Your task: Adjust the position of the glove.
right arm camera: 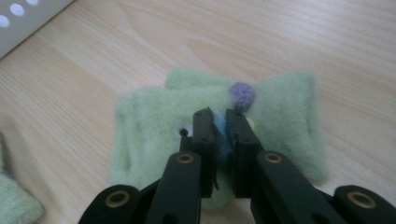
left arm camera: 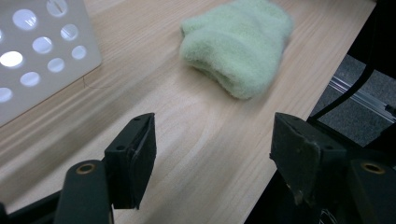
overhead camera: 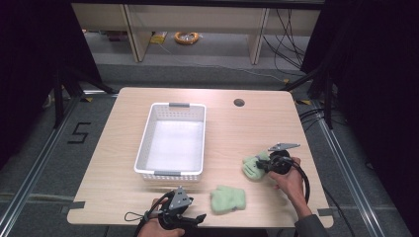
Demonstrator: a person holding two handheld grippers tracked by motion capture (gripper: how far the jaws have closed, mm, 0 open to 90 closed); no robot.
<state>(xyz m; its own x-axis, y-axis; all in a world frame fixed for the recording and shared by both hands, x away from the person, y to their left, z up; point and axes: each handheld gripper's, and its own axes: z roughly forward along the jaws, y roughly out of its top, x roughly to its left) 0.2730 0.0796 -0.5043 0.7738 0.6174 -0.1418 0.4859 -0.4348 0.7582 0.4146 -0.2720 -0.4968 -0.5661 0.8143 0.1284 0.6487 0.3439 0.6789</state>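
One readable mark: a digit on the floor

A single black figure "5" stands on the grey floor to the left of the counter, seen in the high view; it is laid out in straight, angular strokes like strips of tape. Nothing else can be read. The white basket on the counter bears no lettering or brand on its walls, only rows of round holes. The two green mittens carry no tag or print that can be made out, and the black gripper parts show no label or number in either gripper view.
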